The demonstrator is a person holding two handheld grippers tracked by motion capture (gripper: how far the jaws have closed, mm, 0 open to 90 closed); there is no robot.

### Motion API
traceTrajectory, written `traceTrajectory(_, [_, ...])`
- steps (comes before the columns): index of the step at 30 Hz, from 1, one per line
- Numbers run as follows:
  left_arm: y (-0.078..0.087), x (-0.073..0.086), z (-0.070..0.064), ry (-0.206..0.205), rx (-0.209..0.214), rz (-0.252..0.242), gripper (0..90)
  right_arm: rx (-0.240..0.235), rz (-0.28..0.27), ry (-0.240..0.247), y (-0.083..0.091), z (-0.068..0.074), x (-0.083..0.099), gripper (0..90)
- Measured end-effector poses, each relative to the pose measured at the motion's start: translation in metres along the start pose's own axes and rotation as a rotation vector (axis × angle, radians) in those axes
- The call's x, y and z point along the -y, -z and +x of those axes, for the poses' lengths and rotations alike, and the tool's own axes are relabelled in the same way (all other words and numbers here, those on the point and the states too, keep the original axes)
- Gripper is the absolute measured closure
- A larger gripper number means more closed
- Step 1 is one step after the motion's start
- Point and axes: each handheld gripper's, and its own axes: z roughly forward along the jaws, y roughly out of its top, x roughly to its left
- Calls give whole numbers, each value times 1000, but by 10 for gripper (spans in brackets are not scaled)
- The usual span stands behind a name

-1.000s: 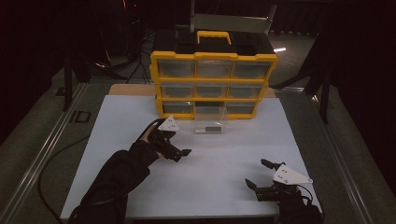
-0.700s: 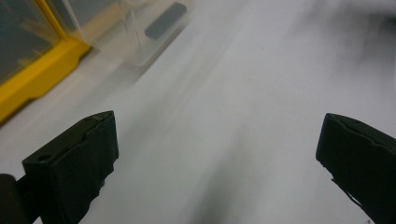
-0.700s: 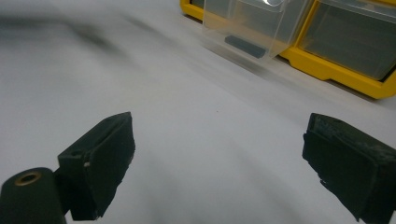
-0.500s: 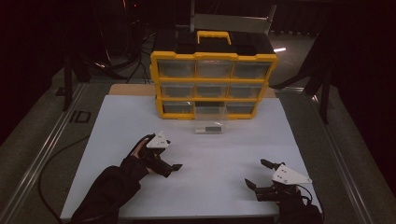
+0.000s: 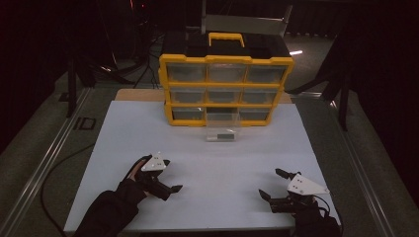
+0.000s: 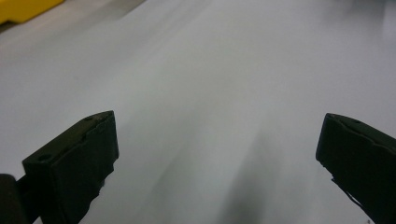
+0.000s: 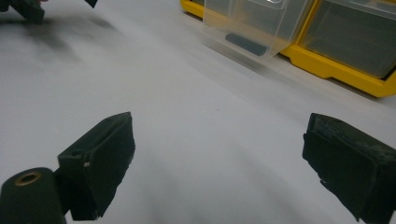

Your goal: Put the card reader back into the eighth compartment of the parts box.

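A yellow drawer organizer point(image 5: 226, 89) stands at the back of the white table point(image 5: 148, 133). One clear drawer point(image 5: 222, 127) from its bottom row is pulled out onto the table, with a small dark piece point(image 5: 227, 134) inside. My left gripper point(image 5: 172, 175) is open near the front left, over bare table, with nothing between its jaws point(image 6: 219, 135). At the front right my right gripper point(image 5: 271, 183) is open and empty too. The right gripper view point(image 7: 219, 140) looks toward the clear drawer point(image 7: 252, 28), the dark piece point(image 7: 246, 44) and the organizer point(image 7: 345, 60).
The organizer has a black top and a yellow handle point(image 5: 226, 38). Metal rails point(image 5: 44, 163) run along both sides of the table. A cable point(image 5: 59, 163) trails off the left edge. The left gripper point(image 7: 28, 9) shows far off in the right gripper view.
My left gripper has drawn back from near the pulled-out drawer toward the front left of the table, still open. The right gripper has stayed where it was.
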Motion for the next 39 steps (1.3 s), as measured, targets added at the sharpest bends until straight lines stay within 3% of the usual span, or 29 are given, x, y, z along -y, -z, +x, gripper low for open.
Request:
traceTrajectory(9, [11, 18, -4, 16, -17, -32, 0, 2, -4, 1, 1, 0, 0, 91])
traceTrajectory(16, [15, 31, -6, 27, -38, -15, 0, 3, -3, 2, 1, 0, 0, 91])
traceTrajectory(30, [23, 40, -10, 37, -48, -44, 0, 3, 5, 9, 0, 0, 0, 90])
traceTrajectory(39, [27, 39, -15, 6, -71, -61, 0, 7, 8, 12, 0, 1, 0, 91])
